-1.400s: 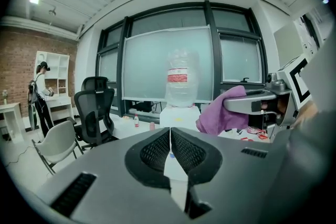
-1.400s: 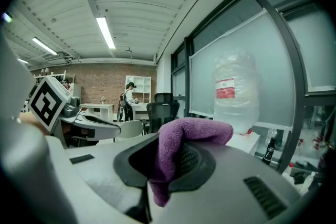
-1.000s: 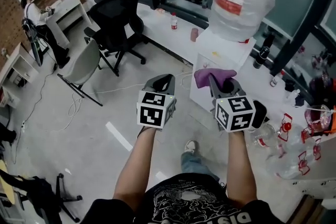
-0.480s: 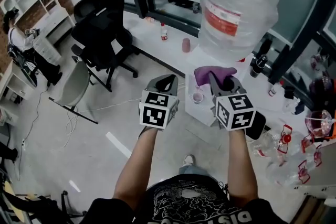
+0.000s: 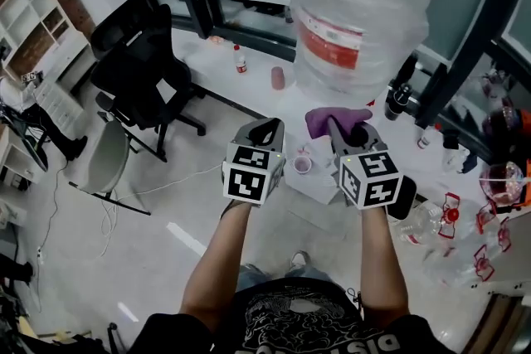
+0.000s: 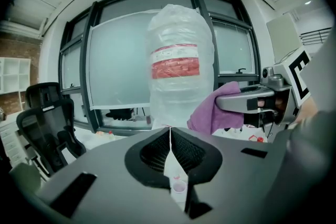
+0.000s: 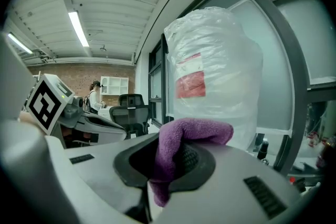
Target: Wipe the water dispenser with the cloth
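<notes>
Your purple cloth (image 5: 323, 119) is bunched up and pinched in your right tongs (image 5: 347, 132), with a fold drooping over their tips. Just beyond it the white water dispenser (image 5: 319, 186) stands upright, its big plastic-wrapped, red-labelled bottle (image 5: 358, 12) seated on top.

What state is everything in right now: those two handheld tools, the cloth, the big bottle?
Left tool: shut, holding nothing.
Right tool: shut on the purple cloth.
Purple cloth: bunched, pinched between the right tool's jaws.
Water bottle: upright, wrapped in clear plastic.
Office chair: upright, unoccupied.
</notes>
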A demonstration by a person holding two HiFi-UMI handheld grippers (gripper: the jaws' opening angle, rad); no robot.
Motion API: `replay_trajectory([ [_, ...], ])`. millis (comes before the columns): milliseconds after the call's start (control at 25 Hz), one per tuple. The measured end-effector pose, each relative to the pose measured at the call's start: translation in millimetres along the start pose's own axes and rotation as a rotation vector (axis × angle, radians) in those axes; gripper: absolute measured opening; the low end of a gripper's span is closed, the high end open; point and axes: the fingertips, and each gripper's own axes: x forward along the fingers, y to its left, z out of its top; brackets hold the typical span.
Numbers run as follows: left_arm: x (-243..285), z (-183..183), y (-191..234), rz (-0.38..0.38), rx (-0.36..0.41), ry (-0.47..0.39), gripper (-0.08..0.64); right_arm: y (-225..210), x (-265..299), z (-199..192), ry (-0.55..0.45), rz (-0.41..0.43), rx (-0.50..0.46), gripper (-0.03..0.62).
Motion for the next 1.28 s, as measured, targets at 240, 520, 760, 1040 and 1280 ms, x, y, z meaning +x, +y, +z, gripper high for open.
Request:
replay_trajectory([
  [240, 23, 4, 8, -0.076, 0.024, -0.004, 0.028, -9, 11, 0, -0.002, -0.067, 0.013, 0.041],
  [520, 50, 6, 24, -0.217, 0.055, -0.009, 0.028, -7, 28, -1, 0.013, -0.193, 0.035, 0.041],
  [760, 61, 5, 38, -0.337, 0.086, -0.017, 0.028, 3, 40, -9, 0.018, -0.310, 0.099, 0.041],
  [1040, 69, -3, 58, -0.419, 0.084, -0.015, 0.028, 22, 54, -24, 0.035, -0.371, 0.180, 0.041],
  [1280, 74, -17, 72, -0.438, 0.081, -0.009, 0.028, 47, 88, -49, 0.071, -0.338, 0.238, 0.041],
])
